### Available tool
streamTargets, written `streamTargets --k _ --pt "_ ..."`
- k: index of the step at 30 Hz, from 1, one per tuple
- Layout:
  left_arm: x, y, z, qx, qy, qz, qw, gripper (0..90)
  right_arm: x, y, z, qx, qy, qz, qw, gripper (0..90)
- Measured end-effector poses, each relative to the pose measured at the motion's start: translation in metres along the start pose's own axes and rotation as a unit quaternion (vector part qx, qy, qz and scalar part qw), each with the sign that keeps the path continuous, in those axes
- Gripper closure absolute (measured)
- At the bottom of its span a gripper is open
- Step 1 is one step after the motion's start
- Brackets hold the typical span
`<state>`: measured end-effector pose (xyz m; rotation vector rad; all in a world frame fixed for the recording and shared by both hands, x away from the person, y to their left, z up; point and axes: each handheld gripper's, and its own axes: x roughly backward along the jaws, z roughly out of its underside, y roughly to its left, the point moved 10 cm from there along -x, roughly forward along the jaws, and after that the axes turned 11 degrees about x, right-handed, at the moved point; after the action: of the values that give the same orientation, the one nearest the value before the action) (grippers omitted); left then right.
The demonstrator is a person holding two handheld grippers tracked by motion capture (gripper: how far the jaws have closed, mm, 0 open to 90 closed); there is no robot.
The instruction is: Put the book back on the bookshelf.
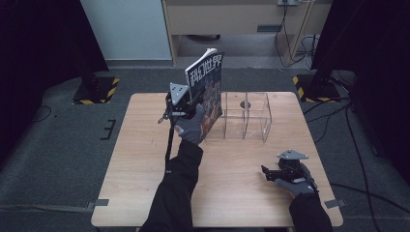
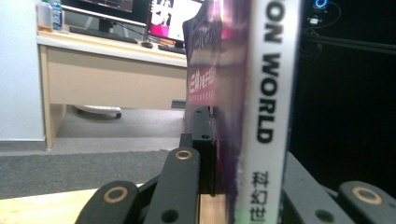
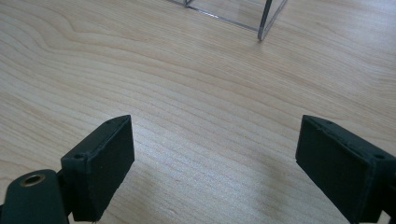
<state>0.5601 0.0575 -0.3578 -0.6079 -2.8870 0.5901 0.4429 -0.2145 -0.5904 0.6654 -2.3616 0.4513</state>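
At table centre, left gripper (image 1: 193, 104) pinches magazine (image 1: 207, 89) upright, just beside clear rack (image 1: 246, 116) at its 9 o'clock. Right gripper (image 1: 267, 173), jaws spread, rests at table's 4 o'clock.

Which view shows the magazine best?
High view: the whole magazine stands upright, clamped by the left gripper beside the clear rack. The left gripper view gives its spine, close and blurred. The right gripper view looks at the table.

My high view looks forward and down over the pale wooden tabletop (image 1: 227, 188); my right claw's camera skims it closely, sharing the clear acrylic rack (image 3: 261, 14).
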Motion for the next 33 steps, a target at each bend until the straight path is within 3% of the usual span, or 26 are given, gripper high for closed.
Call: streamTargets --k 6,11,17,22,24,26,29,33 --pt "-0.009 0.005 0.011 0.001 -0.009 -0.007 0.9999 81.8 -0.001 0.001 0.0 0.004 0.0 -0.001 1.0 11.6" --pt "-0.016 0.007 0.024 0.009 -0.001 -0.01 0.9999 81.8 -0.001 0.001 0.0 0.0 0.001 -0.002 1.0 11.7" --pt "-0.023 0.006 0.036 -0.004 -0.001 -0.016 0.9999 81.8 0.0 0.001 0.0 -0.001 0.001 -0.002 1.0 11.7" --pt "-0.026 0.009 0.045 -0.012 -0.004 -0.022 0.9997 81.6 -0.001 0.0 0.0 -0.002 0.001 -0.002 1.0 11.8" --pt "-0.026 0.009 0.049 0.003 -0.004 -0.019 0.9998 81.6 0.0 0.001 0.0 -0.002 0.0 -0.002 1.0 11.8" --pt "-0.026 0.01 0.051 -0.002 -0.005 -0.021 0.9998 81.6 -0.001 0.001 0.0 -0.001 0.001 -0.003 1.0 11.8" --pt "-0.027 0.01 0.058 0.008 -0.002 -0.019 0.9998 81.5 -0.001 0.001 0.0 0.0 0.002 -0.004 1.0 11.8" --pt "-0.026 0.011 0.062 -0.001 -0.008 -0.017 0.9998 81.4 -0.001 0.001 0.0 -0.002 0.001 -0.002 1.0 11.8"
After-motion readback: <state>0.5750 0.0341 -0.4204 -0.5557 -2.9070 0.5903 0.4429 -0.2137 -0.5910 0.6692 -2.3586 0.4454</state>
